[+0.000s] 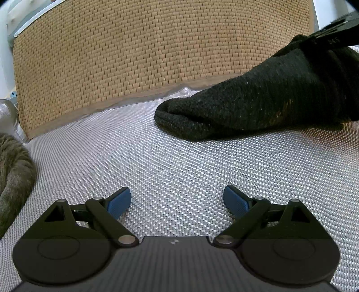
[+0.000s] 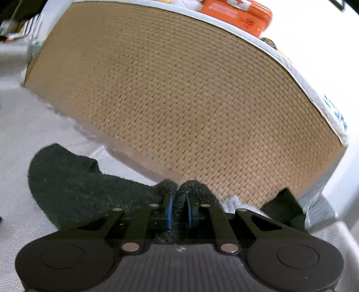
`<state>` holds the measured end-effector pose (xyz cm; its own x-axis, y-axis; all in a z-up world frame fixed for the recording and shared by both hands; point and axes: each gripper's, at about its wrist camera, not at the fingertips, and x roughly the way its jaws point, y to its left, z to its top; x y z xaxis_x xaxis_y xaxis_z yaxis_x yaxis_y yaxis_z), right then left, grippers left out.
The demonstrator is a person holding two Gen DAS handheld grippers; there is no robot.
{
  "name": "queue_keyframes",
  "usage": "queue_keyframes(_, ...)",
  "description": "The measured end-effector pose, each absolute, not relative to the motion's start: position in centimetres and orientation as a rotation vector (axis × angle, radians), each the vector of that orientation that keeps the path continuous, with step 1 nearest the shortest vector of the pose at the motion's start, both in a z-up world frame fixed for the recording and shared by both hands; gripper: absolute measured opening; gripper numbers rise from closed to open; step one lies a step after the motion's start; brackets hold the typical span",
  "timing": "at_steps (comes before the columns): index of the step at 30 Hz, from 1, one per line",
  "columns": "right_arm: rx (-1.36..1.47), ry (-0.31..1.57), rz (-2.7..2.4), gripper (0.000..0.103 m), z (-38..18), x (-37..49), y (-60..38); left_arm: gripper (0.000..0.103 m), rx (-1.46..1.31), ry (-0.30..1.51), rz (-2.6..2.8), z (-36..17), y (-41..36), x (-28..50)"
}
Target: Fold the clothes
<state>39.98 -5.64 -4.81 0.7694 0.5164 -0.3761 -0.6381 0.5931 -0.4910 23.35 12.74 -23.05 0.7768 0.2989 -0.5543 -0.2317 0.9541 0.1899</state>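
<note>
A black knitted sock (image 1: 258, 105) lies on the silver woven mat (image 1: 157, 161), its rounded toe end pointing left. In the right wrist view the same sock (image 2: 74, 184) stretches away to the left, and my right gripper (image 2: 178, 213) is shut on a bunched fold of it, blue pads pressing the knit from both sides. That right gripper's black body (image 1: 336, 33) shows at the upper right of the left wrist view, on top of the sock. My left gripper (image 1: 177, 200) stands open low over the mat, short of the sock, with nothing between its blue pads.
A tan woven mat panel (image 1: 134, 49) rises behind the sock. Grey fur (image 1: 13, 177) sits at the left edge of the left wrist view. An orange case (image 2: 237, 13) lies beyond the panel's top edge. Another dark piece (image 2: 285, 209) pokes out right of my right gripper.
</note>
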Motion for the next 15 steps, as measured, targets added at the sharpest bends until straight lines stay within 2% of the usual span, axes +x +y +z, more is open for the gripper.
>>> queue_keyframes(4, -0.703, 0.153, 0.667, 0.014, -4.6, 40.5, -5.1, 0.094, 0.114, 0.618, 0.288, -23.1, 12.7, 23.4)
queue_keyframes(10, -0.658, 0.198, 0.704, 0.017, -6.0, 39.5, -6.5, 0.094, 0.116, 0.617, 0.289, -23.0, 12.8, 23.4)
queue_keyframes(15, -0.622, 0.207, 0.736, 0.039, -6.2, 38.8, -8.9, 0.094, 0.115, 0.615, 0.287, -23.0, 12.8, 23.4)
